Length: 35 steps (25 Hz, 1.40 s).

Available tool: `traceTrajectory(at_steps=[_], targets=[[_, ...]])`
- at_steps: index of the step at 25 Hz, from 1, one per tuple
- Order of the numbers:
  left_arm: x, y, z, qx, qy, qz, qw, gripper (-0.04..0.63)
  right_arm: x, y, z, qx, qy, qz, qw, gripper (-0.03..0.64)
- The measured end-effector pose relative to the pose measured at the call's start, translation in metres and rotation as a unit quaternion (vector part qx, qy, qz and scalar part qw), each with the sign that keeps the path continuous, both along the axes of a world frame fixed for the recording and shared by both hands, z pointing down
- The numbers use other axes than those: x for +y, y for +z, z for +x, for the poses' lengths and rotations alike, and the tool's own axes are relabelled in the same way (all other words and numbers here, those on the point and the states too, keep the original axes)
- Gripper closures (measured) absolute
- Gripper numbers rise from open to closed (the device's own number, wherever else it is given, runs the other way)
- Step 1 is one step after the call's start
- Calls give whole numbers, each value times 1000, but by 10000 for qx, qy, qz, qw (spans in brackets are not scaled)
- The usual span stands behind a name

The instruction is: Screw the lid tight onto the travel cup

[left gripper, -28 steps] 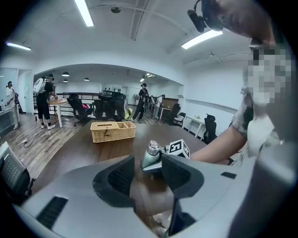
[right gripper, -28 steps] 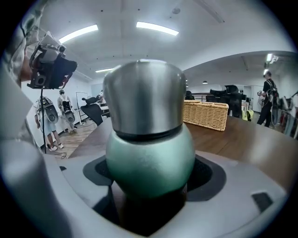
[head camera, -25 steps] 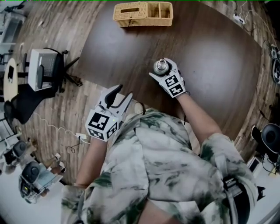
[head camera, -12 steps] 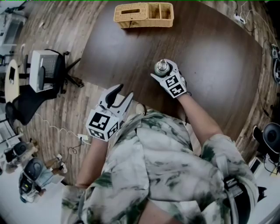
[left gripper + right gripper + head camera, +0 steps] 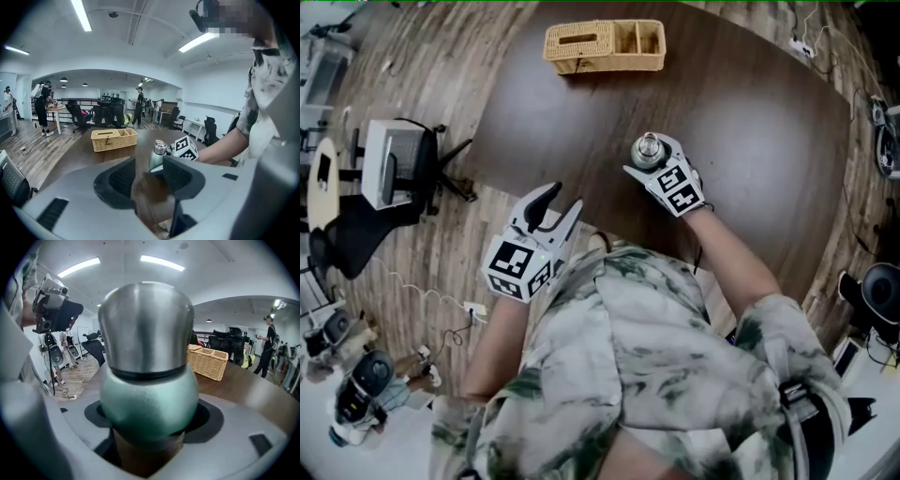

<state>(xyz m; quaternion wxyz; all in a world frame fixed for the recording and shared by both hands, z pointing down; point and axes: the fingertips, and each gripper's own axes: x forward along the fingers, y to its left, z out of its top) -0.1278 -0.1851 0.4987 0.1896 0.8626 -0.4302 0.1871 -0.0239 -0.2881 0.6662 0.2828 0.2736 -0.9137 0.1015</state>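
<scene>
Open-plan office, dark wooden table (image 5: 750, 112): the right gripper (image 5: 649, 156) is clamping its jaws on the green travel cup (image 5: 647, 148), steel lid (image 5: 145, 324) on top, toward the near edge. The left gripper (image 5: 562, 199) is hovering nearer, jaws parted and empty. A wicker basket (image 5: 605, 45) is sitting at the far edge.

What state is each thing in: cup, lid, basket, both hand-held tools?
Green metal travel cup: upright, gripped at its sides.
Silver steel lid: sitting on that cup; tightness can't be told.
Right tool: shut on that cup.
Left tool: open, empty.
Rectangular woven wicker basket: upright, nothing touching it.
</scene>
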Motion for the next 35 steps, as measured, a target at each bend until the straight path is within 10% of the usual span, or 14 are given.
traceTrajectory(at_steps=[19, 35], targets=[[15, -78, 7, 432, 398, 757, 9954, 416, 48, -203, -8, -185, -589, -250, 9978, 212], [8, -142, 23, 907, 749, 1055, 9874, 405, 71, -230, -45, -205, -785, -339, 9961, 212]])
